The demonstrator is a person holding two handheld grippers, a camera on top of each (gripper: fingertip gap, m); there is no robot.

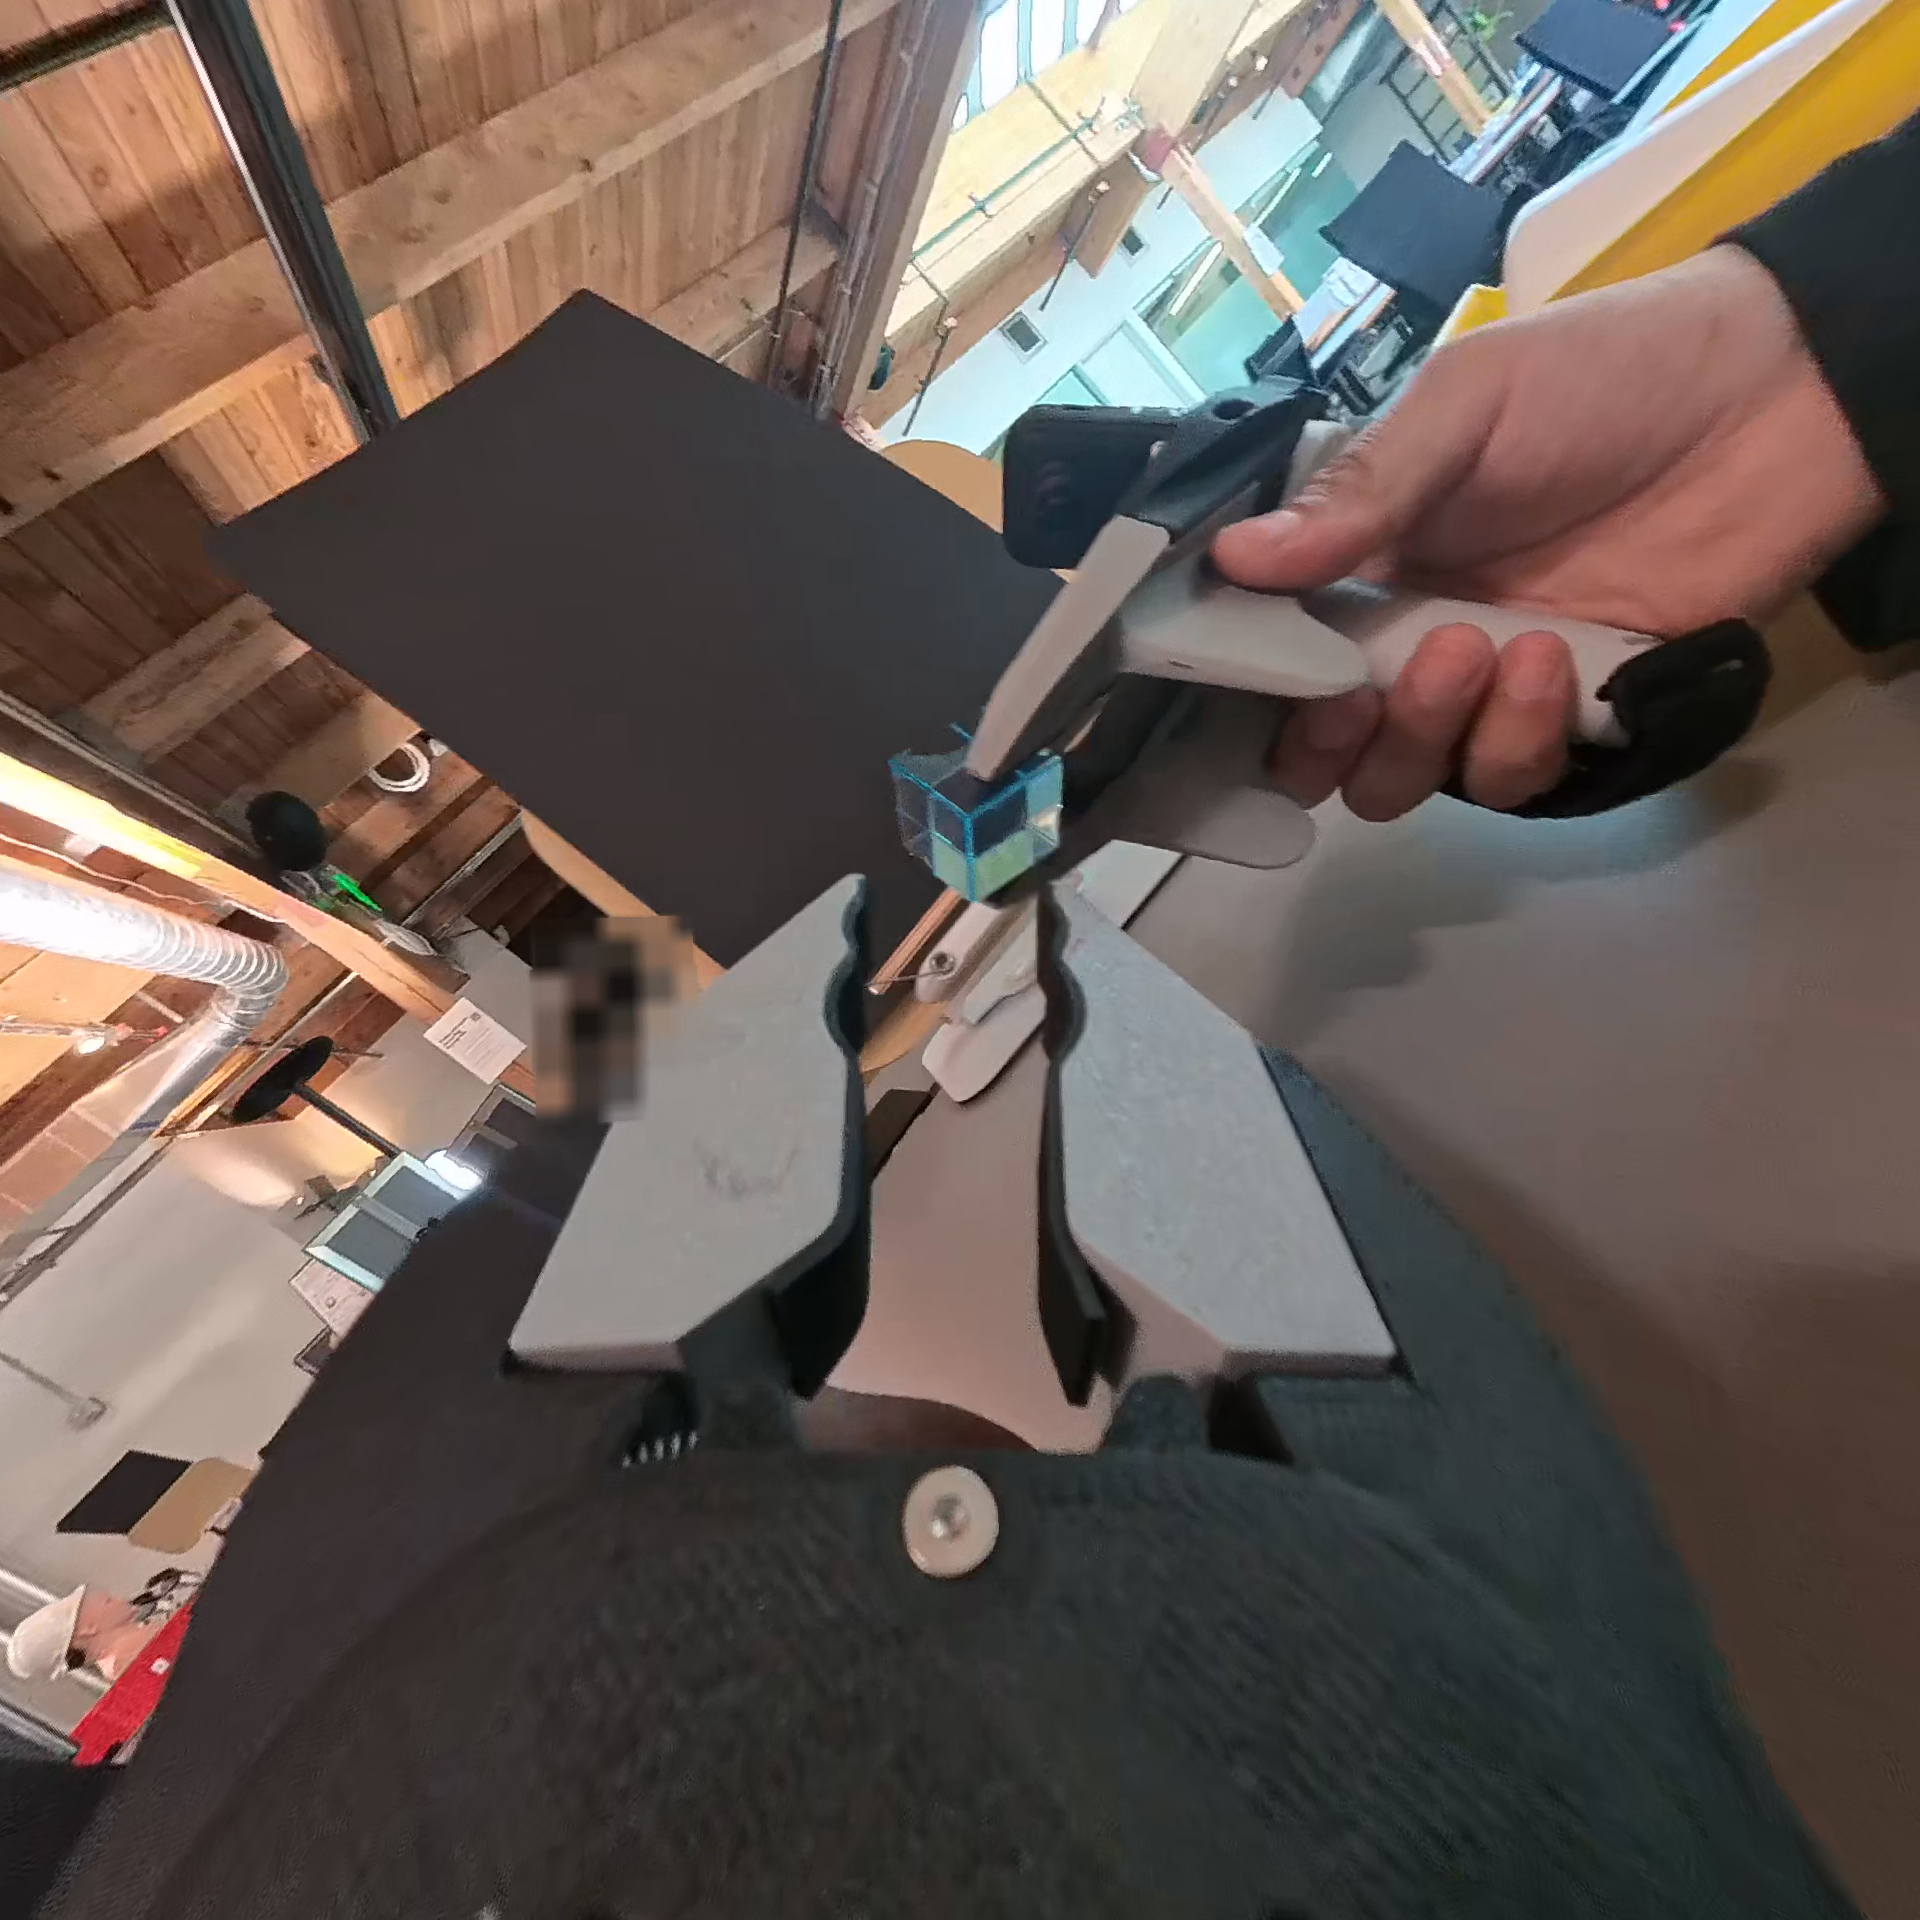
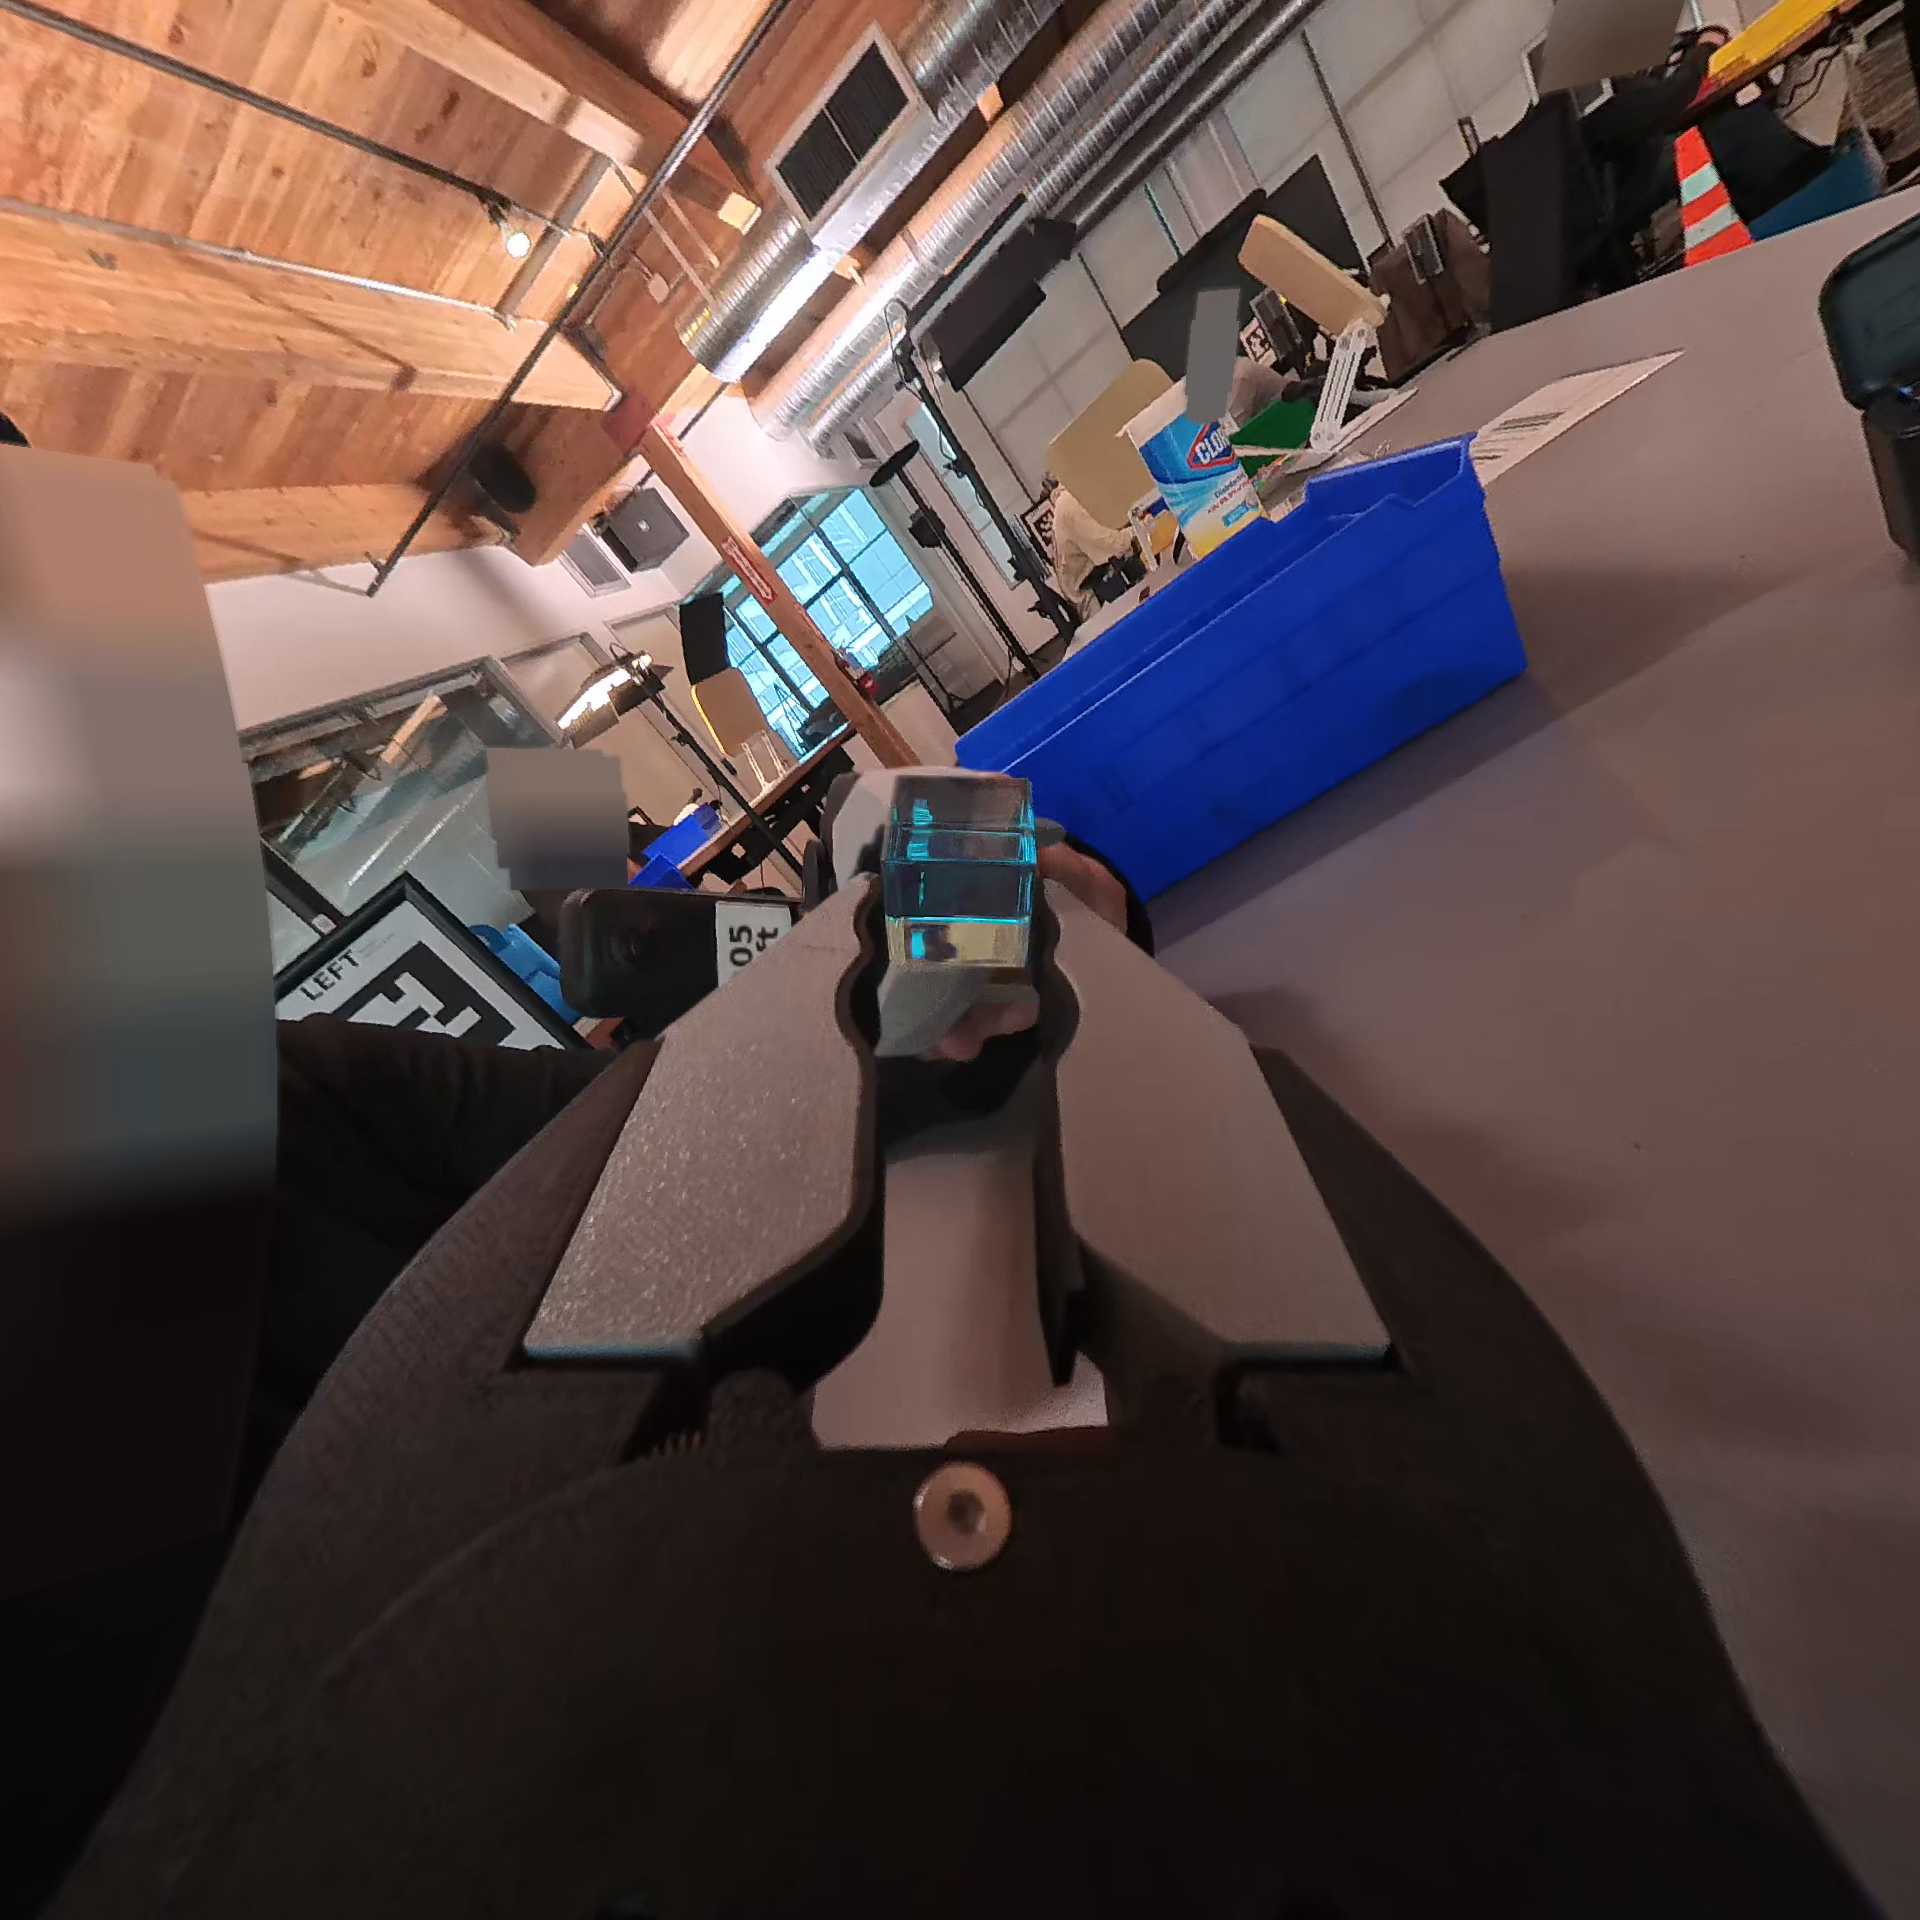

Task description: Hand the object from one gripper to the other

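Observation:
A small clear cube with blue edges [image 1: 961, 831] is pinched between the fingertips of my right gripper [image 1: 1013, 821], which a hand [image 1: 1558, 499] holds at the upper right of the left wrist view. My left gripper [image 1: 956, 909] is open and empty, its tips just below and short of the cube. In the right wrist view the cube [image 2: 956, 883] sits clamped at the tips of my right gripper [image 2: 956, 904]. One grey finger [image 2: 920, 1003] of the left gripper shows just behind and under it.
A blue bin [image 2: 1247, 675] stands on the grey table [image 2: 1558, 1039], with a wipes canister [image 2: 1195, 478] behind it, a paper sheet [image 2: 1558, 405] and a black case [image 2: 1881, 395] at the far right. A black panel [image 1: 623, 623] stands behind the grippers.

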